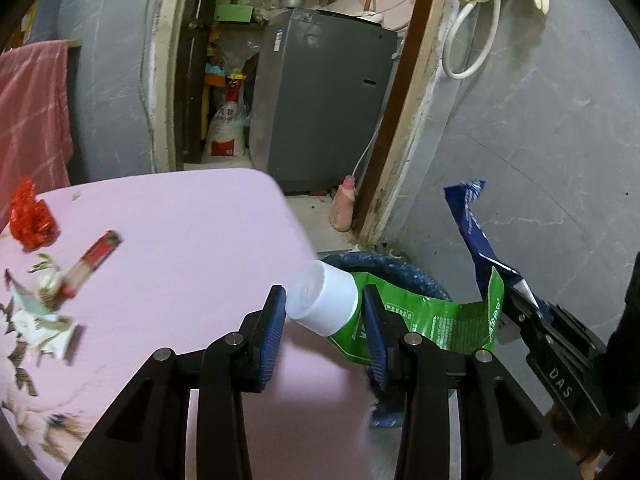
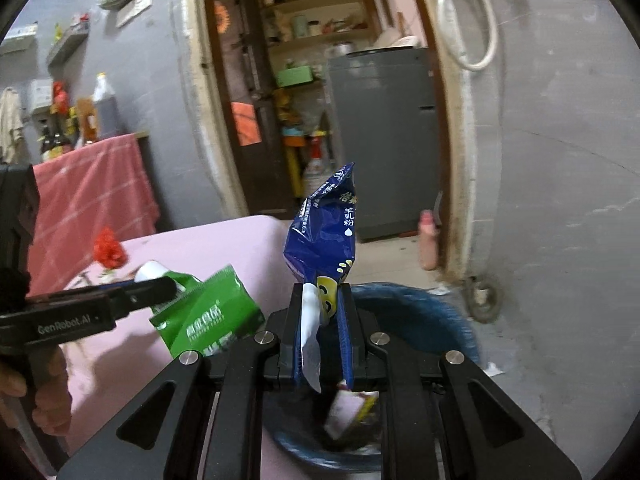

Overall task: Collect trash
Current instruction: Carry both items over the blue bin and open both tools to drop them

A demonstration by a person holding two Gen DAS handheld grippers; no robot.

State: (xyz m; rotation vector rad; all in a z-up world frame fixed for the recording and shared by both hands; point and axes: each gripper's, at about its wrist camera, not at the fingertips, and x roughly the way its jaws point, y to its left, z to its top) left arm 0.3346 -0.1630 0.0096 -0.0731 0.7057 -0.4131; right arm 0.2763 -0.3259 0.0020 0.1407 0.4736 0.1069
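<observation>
My left gripper (image 1: 324,295) is shut on a green pouch (image 1: 424,320) at its white cap (image 1: 322,304), held past the edge of the pink table (image 1: 180,220). My right gripper (image 2: 322,296) is shut on a blue packet (image 2: 326,236) that stands upright above a bin with a blue liner (image 2: 432,312). A piece of trash (image 2: 348,408) lies inside the bin. The right wrist view shows the left gripper (image 2: 168,284) and green pouch (image 2: 208,316) to the left. On the table lie a red crumpled wrapper (image 1: 30,220), a red stick packet (image 1: 94,262) and crumpled paper (image 1: 40,316).
The bin (image 1: 384,268) stands on the floor between the table's corner and a grey wall. Behind it an open doorway holds a grey machine (image 1: 328,112) and shelves. A pink bottle (image 1: 344,208) stands by the door frame. A red cloth (image 1: 32,112) hangs at the left.
</observation>
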